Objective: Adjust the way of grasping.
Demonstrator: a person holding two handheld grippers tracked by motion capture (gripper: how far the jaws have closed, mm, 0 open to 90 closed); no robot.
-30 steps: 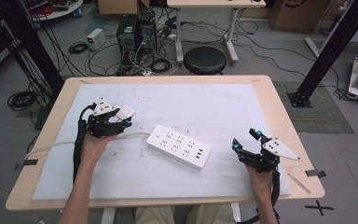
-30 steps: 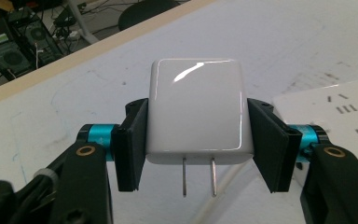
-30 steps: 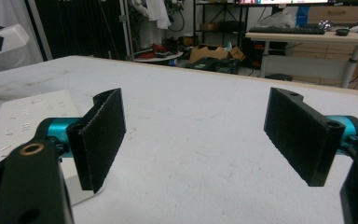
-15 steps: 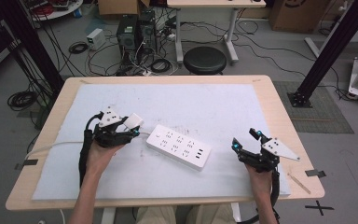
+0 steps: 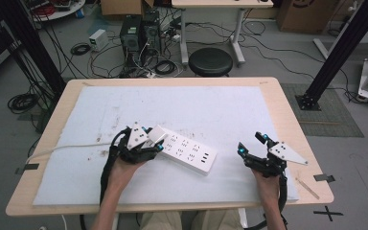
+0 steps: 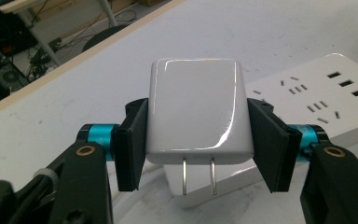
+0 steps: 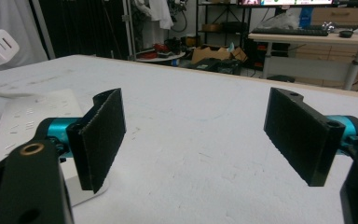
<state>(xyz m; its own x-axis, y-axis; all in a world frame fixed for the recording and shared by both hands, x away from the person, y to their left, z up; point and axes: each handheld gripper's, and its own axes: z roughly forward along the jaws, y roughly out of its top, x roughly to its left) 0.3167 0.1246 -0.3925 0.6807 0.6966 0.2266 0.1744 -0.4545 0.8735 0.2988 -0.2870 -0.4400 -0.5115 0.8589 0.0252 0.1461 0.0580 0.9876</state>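
The left gripper (image 6: 196, 140) clamps its jaws on the white charger (image 6: 196, 112), held just above the power strip's (image 5: 188, 151) left end. Right of the strip, the right gripper (image 7: 200, 135) rests with jaws wide apart, holding nothing.

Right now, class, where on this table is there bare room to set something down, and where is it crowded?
Free: the far half of the white mat, beyond the power strip, and the patch between the power strip and the right gripper. Crowded: near left, where the left gripper holds the charger beside the strip.
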